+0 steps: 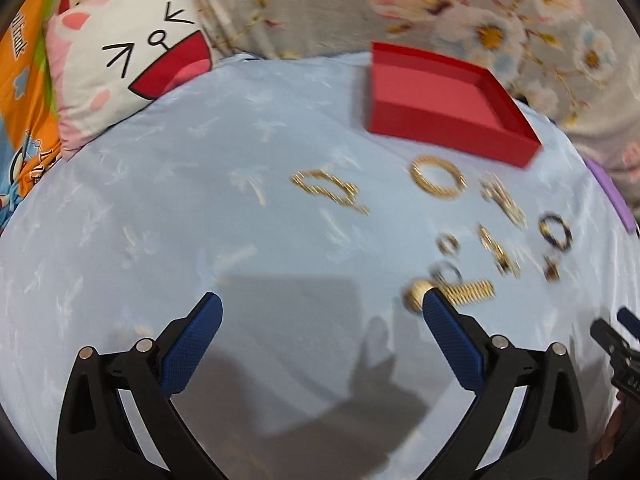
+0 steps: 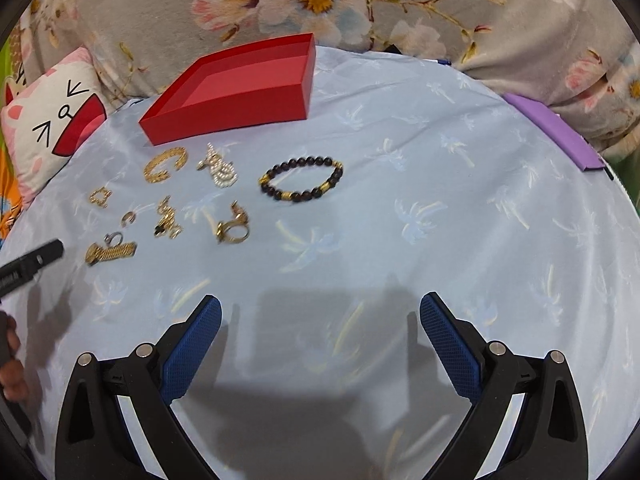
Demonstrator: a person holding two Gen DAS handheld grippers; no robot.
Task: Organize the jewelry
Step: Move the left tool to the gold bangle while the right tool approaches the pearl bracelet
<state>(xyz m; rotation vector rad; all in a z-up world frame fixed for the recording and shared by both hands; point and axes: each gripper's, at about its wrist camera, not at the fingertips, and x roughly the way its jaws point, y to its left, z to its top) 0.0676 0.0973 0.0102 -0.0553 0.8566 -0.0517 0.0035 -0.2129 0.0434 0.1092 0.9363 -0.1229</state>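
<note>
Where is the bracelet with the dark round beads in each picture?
Left wrist view: the dark bead bracelet lies far right, blurred, below the red box's right corner.
Right wrist view: the same bracelet lies near the middle, below the red box and a little to its right.
Shared landmark: the red box, behind the jewelry in both views.

Red box (image 2: 228, 114) on a pale blue palm-print sheet (image 2: 440, 220), black-and-gold beaded bracelet (image 2: 301, 179), grey floral blanket (image 2: 360, 0)
</note>
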